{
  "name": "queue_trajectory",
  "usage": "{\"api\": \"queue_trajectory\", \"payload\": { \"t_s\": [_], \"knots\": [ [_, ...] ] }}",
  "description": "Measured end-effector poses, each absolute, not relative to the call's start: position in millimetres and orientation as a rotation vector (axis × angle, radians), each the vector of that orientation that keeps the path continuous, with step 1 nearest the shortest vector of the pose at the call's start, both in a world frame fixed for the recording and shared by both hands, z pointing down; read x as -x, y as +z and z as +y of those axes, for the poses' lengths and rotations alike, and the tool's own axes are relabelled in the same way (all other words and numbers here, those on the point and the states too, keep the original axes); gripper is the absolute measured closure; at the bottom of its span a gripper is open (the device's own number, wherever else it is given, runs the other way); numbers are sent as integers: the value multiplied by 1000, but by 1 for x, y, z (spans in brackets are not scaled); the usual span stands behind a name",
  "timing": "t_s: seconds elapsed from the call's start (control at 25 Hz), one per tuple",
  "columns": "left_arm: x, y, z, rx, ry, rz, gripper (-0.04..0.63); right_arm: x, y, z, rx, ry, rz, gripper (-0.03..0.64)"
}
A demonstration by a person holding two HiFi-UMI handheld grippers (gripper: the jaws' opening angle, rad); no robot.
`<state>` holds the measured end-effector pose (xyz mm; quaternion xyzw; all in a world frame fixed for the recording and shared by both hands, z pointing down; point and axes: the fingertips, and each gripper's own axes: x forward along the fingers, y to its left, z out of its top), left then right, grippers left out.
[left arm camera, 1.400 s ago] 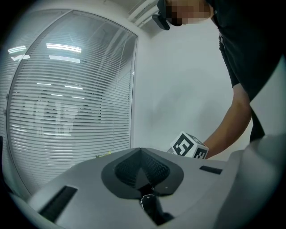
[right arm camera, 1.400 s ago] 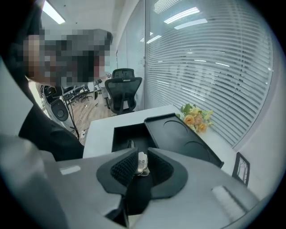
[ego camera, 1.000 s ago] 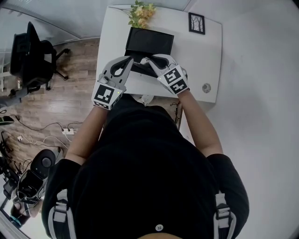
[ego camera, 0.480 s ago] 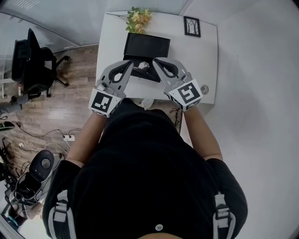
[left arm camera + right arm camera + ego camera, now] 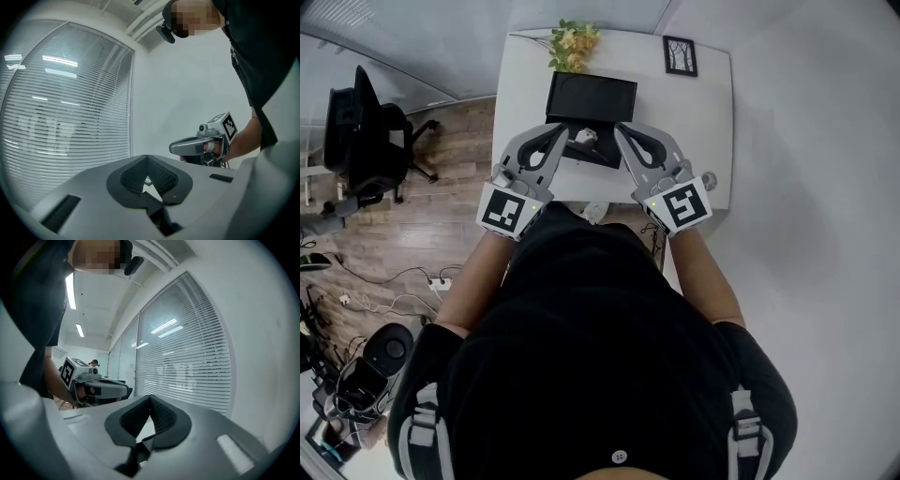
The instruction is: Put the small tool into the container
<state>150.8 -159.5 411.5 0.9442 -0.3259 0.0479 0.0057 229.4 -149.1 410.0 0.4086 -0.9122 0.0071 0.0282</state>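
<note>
- Progress check: small tool (image 5: 584, 137), a pale little thing, seems to lie at the near edge of the black container (image 5: 591, 94), upper middle of the head view. Drop-off looks done to me.
- Left gripper (image 5: 562, 130): jaws pressed together, nothing between them.
- Right gripper (image 5: 618, 128): same, closed on nothing.
- Both flank the tool without touching it, so nothing obvious is left.

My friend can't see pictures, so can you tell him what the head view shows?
From above, a person in a black shirt holds the left gripper and right gripper over the near edge of a white table. Between their tips sits a black container, with flowers and a small framed picture behind.
</note>
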Motion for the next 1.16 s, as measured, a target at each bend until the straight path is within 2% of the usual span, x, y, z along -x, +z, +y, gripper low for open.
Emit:
{"api": "queue_trajectory", "payload": {
  "t_s": [0.16,0.32,1.16],
  "knots": [
    [-153,409,-159,-2958,122,-1007,591,-233,413,-150,-1289,38,-2801,606],
    [-149,415,-164,-2939,220,-1037,591,-234,415,-150,-1285,53,-2802,606],
    [-156,411,-162,-2966,152,-990,592,-234,416,-154,-1290,58,-2776,606]
  ]
}}
